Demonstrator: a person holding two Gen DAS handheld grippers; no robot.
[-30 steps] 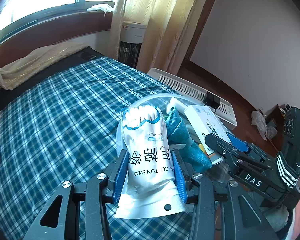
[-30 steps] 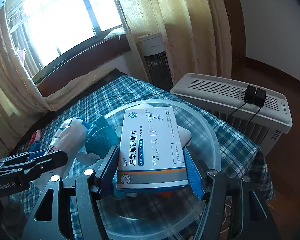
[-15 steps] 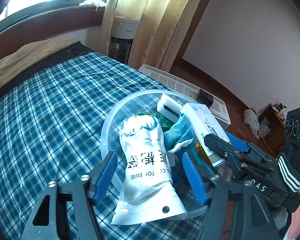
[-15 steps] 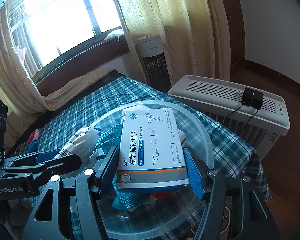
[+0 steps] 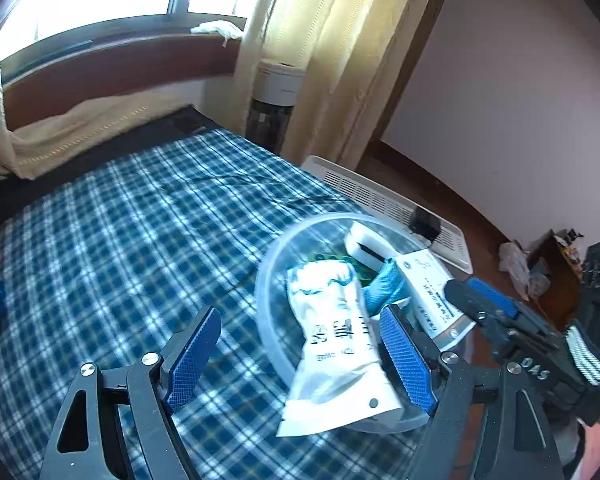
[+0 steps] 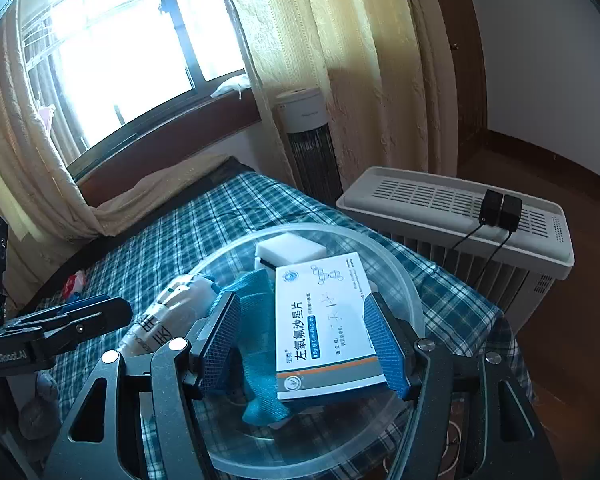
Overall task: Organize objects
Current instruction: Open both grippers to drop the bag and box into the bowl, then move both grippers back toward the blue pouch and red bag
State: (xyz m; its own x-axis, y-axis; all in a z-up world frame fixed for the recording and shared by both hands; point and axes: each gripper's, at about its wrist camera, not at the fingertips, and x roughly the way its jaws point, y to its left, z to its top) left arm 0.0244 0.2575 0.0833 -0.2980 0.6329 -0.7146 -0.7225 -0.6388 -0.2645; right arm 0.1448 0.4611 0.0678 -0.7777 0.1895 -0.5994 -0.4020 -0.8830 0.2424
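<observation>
Plaid bedspread (image 5: 132,240) carries the clear bowl (image 6: 414,300). My left gripper (image 5: 300,356) stands wide apart beside the cotton swab bag (image 5: 336,344) draped over the rim; my right gripper (image 6: 300,340), fingers spread, straddles the medicine box (image 6: 324,320) without clamping it. I judge a straight lift clears both.

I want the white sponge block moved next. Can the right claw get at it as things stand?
Probably not directly: the medicine box lies between the open right claw and the white sponge block at the clear bowl's far side.
</observation>
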